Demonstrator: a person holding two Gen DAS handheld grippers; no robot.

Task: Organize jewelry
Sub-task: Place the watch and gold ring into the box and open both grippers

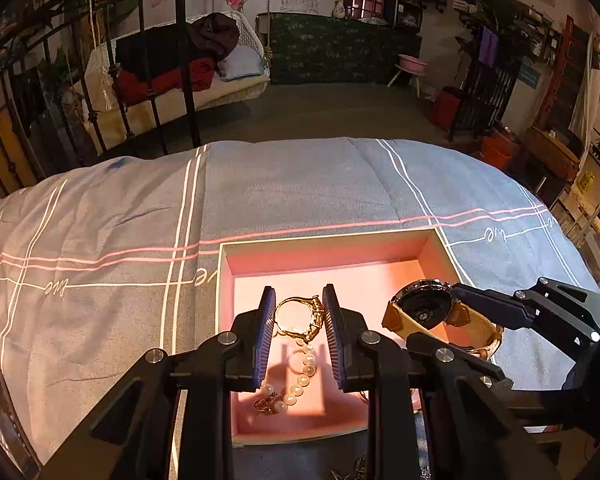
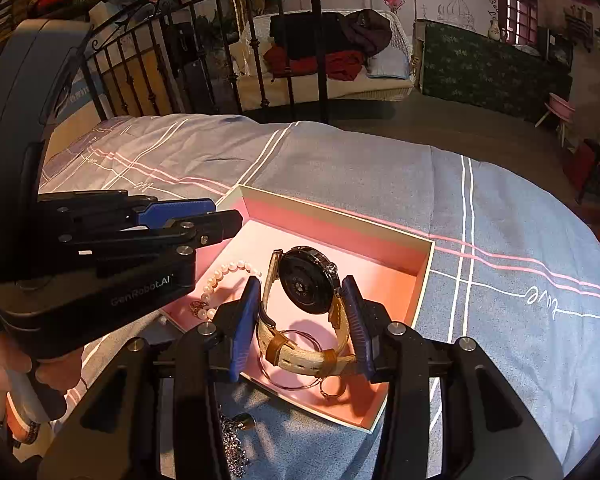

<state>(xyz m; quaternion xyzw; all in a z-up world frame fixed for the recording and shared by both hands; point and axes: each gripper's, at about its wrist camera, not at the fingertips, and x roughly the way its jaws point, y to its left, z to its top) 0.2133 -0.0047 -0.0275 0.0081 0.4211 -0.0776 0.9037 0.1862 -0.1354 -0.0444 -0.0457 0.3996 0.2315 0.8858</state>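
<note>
Two claws work over an open pink-lined box (image 1: pixel 436 248) lying on a bed's grey checked duvet (image 1: pixel 100 240). Left claw (image 1: pixel 299 320): blue ribbed pads clamped on a gold ring (image 1: pixel 299 318), held upright above the box's near left part. Below it on the pink lining, a pearl bracelet (image 1: pixel 300 376) with a gold clasp. Right claw (image 2: pixel 302 312): pads clamped on the straps of a wristwatch (image 2: pixel 304 276) with a tan woven strap, case back facing the camera, held above the box's near right part.

Only the left wrist view shows the ring in its claw; from the right wrist view the left claw (image 2: pixel 220 216) appears side-on and whatever it grips is hidden. Only the right wrist view shows a thin silver bangle (image 2: pixel 292 360) and a small gold ring (image 2: pixel 332 388) lying on the lining beneath the watch, a silver chain (image 2: pixel 232 440) heaped on the duvet outside the box's near wall, and the person's hand (image 2: pixel 16 364) on the left tool's grip.
</note>
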